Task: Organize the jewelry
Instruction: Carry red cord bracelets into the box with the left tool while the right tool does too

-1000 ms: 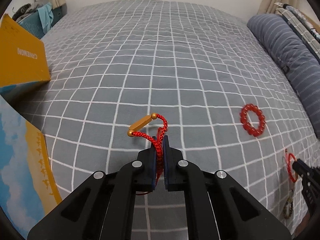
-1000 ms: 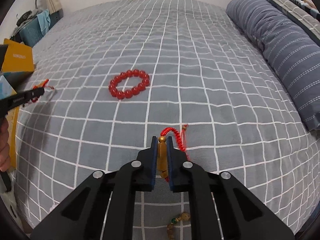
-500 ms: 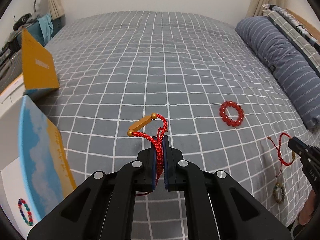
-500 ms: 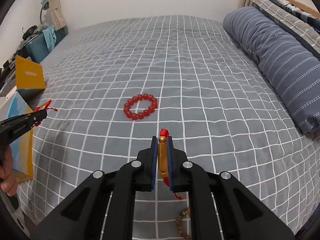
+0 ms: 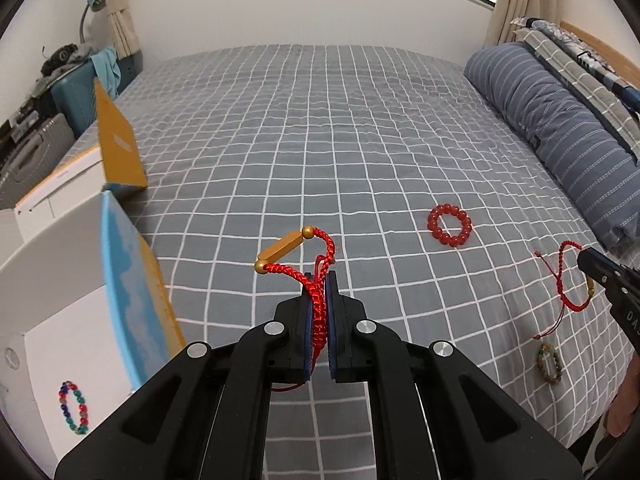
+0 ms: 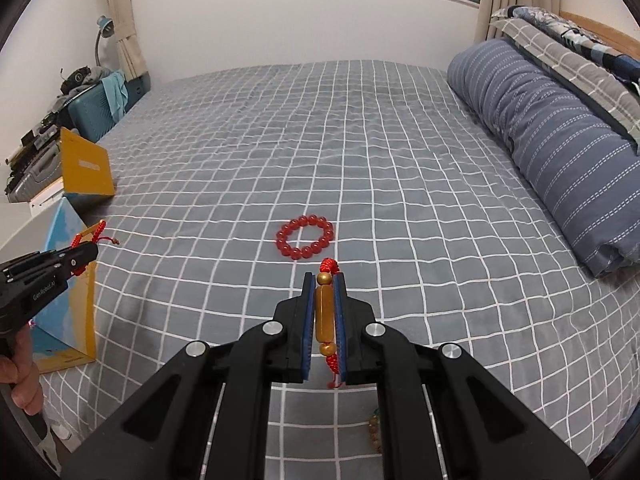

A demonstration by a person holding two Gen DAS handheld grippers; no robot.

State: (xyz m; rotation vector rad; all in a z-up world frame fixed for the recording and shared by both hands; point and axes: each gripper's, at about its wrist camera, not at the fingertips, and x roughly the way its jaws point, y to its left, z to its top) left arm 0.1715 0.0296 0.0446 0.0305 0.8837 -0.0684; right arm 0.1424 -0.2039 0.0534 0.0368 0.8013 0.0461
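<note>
We carry two red braided cord bracelets, one in each gripper, both lifted clear of the bed, and the risk lies in how little of each is pinched. In the left gripper only the cord of the left bracelet is caught, so its gold bar hangs free ahead of the fingertips; a quick swing toward the open white box at the bed's left edge could let it snag the upright blue-and-yellow flap or pull the braid out of the pads. In the right gripper the smooth gold bar of the right bracelet sits lengthwise between the pads, and we judge that a hard, rounded piece like this may slide out if the grip slackens, dropping back onto the bedspread.

Both sets of jaws are nearly closed, with only the width of the cord or the bar between them, each clenched on its own bracelet and touching nothing else.

A multicoloured bead bracelet already lies in the box. The red bead bracelet rests toward the bed's right side, and a brownish bead bracelet lies near the front right corner, both untouched.
</note>
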